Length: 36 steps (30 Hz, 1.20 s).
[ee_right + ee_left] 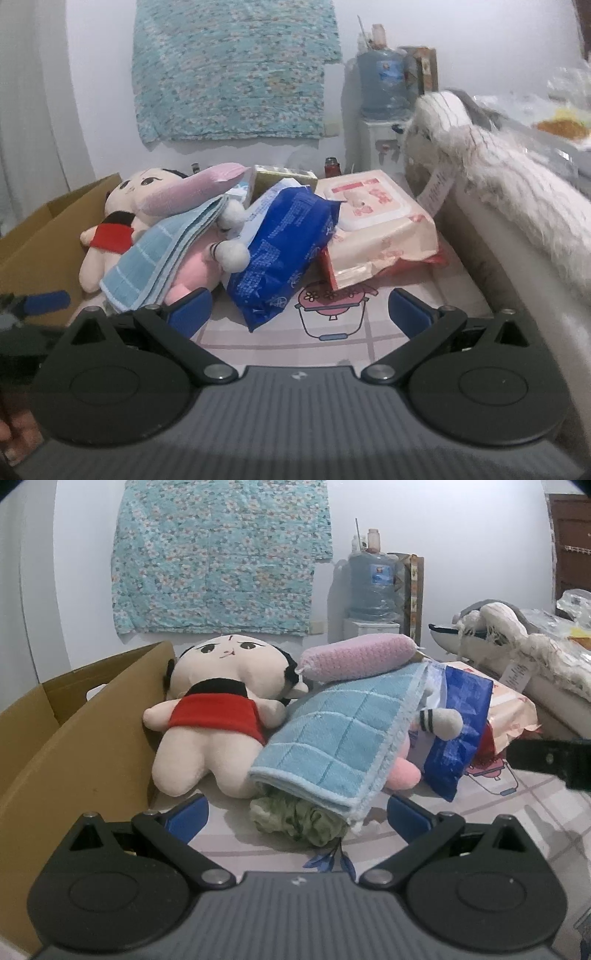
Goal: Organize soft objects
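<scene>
Left wrist: both grippers spread, empty; quilted blue towel over fuzzy green cloth.

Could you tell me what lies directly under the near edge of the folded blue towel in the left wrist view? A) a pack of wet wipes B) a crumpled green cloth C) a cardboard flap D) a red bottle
B: the crumpled green cloth pokes out from beneath the folded blue towel, just ahead of the open left gripper.

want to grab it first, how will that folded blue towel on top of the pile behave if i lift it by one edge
The blue towel is probably floppy: its folded layers look loose and would likely unfold or sag. It seems light. The pink roll leans on its upper end and may roll off when it moves.
</scene>
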Each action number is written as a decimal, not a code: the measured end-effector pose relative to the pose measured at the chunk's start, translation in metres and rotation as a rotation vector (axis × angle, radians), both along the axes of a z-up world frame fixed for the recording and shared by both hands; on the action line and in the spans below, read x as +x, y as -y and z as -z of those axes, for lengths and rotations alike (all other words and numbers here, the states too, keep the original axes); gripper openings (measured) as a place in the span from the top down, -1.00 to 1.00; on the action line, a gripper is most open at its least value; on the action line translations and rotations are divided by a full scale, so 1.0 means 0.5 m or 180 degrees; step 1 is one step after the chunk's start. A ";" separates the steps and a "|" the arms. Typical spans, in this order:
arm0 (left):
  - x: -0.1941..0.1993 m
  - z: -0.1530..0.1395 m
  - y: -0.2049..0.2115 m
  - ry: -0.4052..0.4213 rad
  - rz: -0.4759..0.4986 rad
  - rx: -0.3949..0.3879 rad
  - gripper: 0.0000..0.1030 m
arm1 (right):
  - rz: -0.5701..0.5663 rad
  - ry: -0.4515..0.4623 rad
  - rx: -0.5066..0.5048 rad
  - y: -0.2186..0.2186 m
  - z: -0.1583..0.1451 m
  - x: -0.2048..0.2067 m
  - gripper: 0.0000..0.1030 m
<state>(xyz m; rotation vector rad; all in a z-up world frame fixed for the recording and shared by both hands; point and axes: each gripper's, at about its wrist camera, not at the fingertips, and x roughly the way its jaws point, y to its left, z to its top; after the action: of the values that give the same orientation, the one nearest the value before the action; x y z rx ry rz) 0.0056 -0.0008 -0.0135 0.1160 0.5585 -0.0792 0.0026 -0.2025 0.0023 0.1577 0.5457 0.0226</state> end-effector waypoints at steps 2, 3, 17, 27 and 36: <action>-0.001 0.003 0.003 0.0001 -0.0019 0.0051 -1.00 | -0.0005 -0.0009 0.0031 -0.003 0.001 0.002 -0.98; -0.003 0.004 0.004 0.0002 -0.0027 0.0064 -1.00 | -0.0004 -0.0015 0.0017 -0.006 0.001 0.004 -0.98; -0.027 -0.005 -0.017 0.0075 -0.0060 0.0047 -1.00 | 0.0037 -0.0043 0.0010 -0.008 -0.007 0.005 -0.98; -0.012 0.007 -0.005 0.0018 -0.0153 0.0104 -1.00 | 0.0160 -0.0059 -0.0050 0.006 -0.009 -0.002 -0.98; -0.006 -0.012 0.007 0.0115 -0.0057 0.0064 -1.00 | 0.0101 -0.0034 0.0259 0.042 -0.027 0.000 -0.98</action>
<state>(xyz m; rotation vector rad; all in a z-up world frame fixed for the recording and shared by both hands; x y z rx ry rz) 0.0026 -0.0042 -0.0073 0.1318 0.5241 -0.0538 0.0024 -0.2233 0.0160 0.2460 0.5530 0.0130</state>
